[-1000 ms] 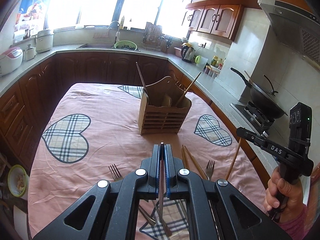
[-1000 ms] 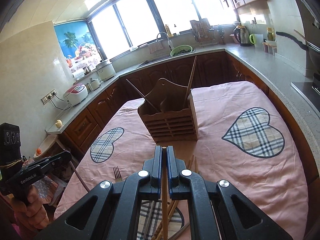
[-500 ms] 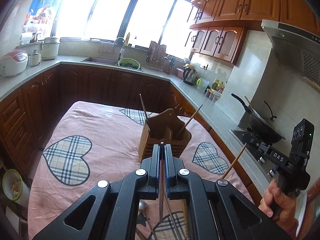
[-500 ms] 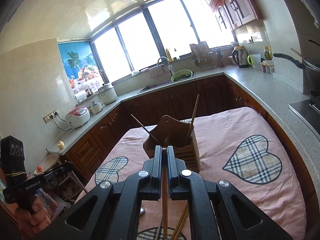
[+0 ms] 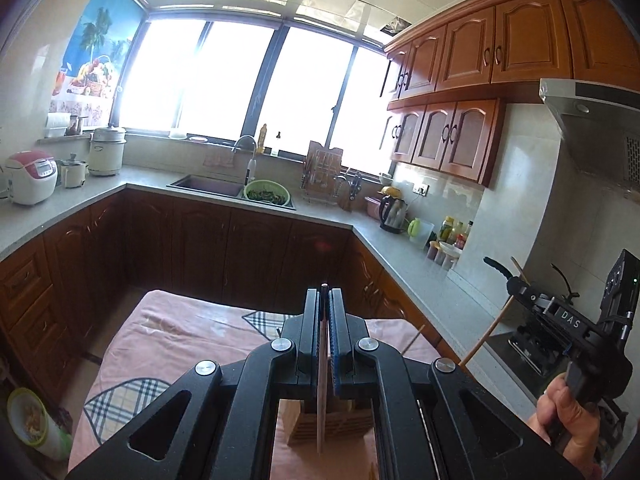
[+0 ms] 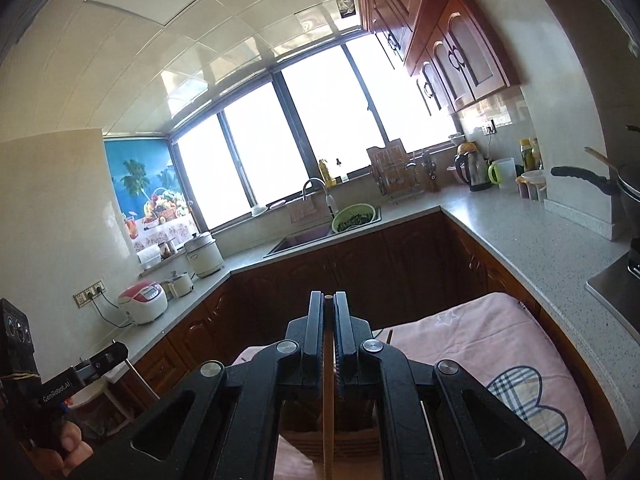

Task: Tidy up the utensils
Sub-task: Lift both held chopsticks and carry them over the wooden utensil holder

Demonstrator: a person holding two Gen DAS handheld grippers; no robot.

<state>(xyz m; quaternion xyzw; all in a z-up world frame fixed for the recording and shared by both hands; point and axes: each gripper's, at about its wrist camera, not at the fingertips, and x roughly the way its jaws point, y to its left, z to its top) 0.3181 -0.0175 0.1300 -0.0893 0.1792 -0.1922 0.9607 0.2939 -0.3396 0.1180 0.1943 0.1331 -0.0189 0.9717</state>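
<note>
My left gripper [image 5: 324, 292] is shut on a wooden chopstick [image 5: 321, 392] that hangs down between the jaws, over the slatted wooden utensil holder [image 5: 304, 424], which shows below it. My right gripper [image 6: 328, 298] is shut on another wooden chopstick [image 6: 328, 420] that hangs in front of the same holder [image 6: 304, 440]. The right gripper also shows in the left wrist view [image 5: 516, 280], its chopstick [image 5: 492, 328] slanting down. The left gripper's body shows in the right wrist view [image 6: 96, 364]. The holder's top is hidden behind the grippers.
The holder stands on a table with a pink cloth [image 5: 180, 328] printed with plaid hearts [image 6: 528, 404]. Grey counters [image 5: 404, 264] with dark wood cabinets run round it, with a sink [image 5: 208, 186], kettle [image 5: 394, 210], rice cooker [image 5: 32, 176] and stove [image 5: 532, 344].
Both grippers have risen and tilted up with their chopsticks. The holder has dropped to the bottom of both views, and the loose utensils on the cloth have gone out of view.
</note>
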